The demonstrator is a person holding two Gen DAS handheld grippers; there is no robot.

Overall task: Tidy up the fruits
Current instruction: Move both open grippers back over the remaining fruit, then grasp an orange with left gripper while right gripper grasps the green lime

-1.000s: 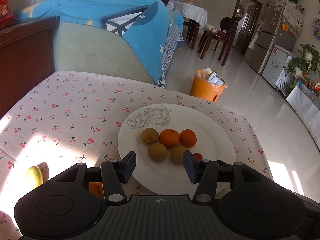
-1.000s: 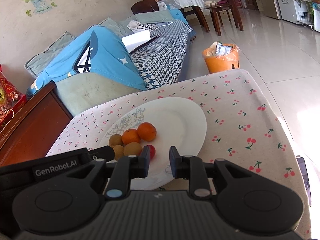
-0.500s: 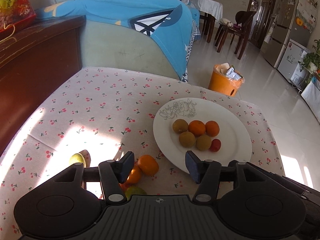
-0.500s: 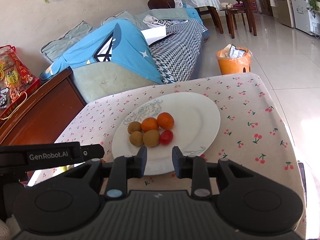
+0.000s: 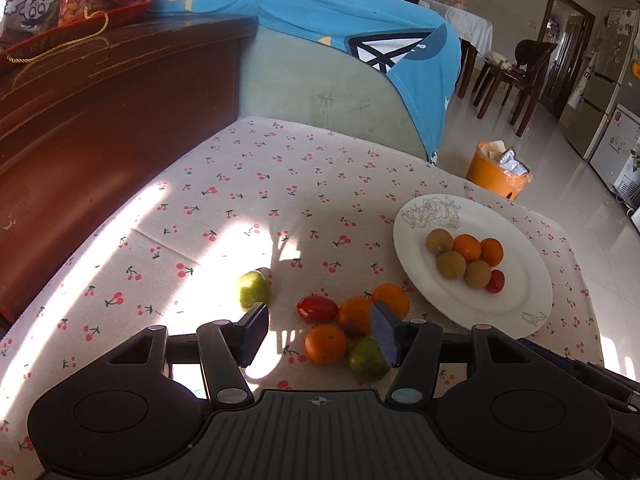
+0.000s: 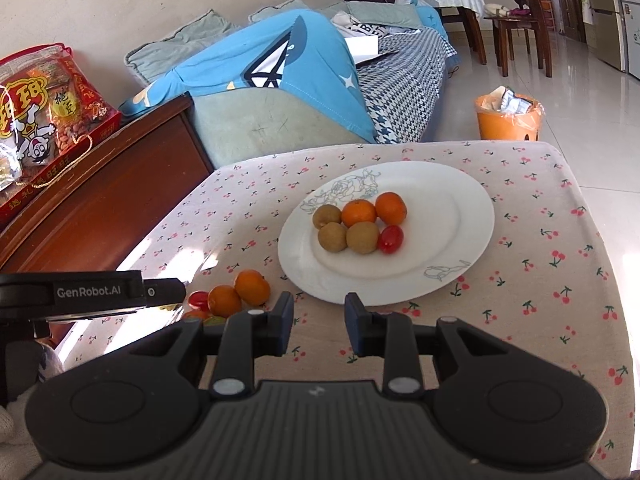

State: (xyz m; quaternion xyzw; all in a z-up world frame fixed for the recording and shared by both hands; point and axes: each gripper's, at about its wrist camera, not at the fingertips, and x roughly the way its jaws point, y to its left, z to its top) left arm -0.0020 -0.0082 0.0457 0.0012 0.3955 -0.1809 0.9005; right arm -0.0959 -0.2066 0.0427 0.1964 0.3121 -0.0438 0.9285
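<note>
A white plate (image 5: 520,312) (image 6: 440,216) on the cherry-print tablecloth holds three brown fruits (image 6: 332,236), two oranges (image 6: 391,208) and a small red tomato (image 6: 391,239). Left of the plate lie loose fruits: three oranges (image 5: 326,343), a red tomato (image 5: 317,309), a green fruit (image 5: 253,289) and another green one (image 5: 366,360). My left gripper (image 5: 318,320) hovers open over this loose cluster, touching none. My right gripper (image 6: 319,308) stands open by a narrow gap before the plate's near rim, with nothing between its fingers.
A dark wooden cabinet (image 5: 100,120) with a red snack bag (image 6: 44,120) borders the table's left. A sofa under a blue blanket (image 5: 340,32) stands behind it. An orange bin (image 6: 508,118) sits on the floor. The left tool's housing (image 6: 92,291) crosses the right view's left side.
The left gripper has swung left from the plate to the loose fruits, now between its fingers. The right gripper has drawn back from the plate and its jaws have parted slightly.
</note>
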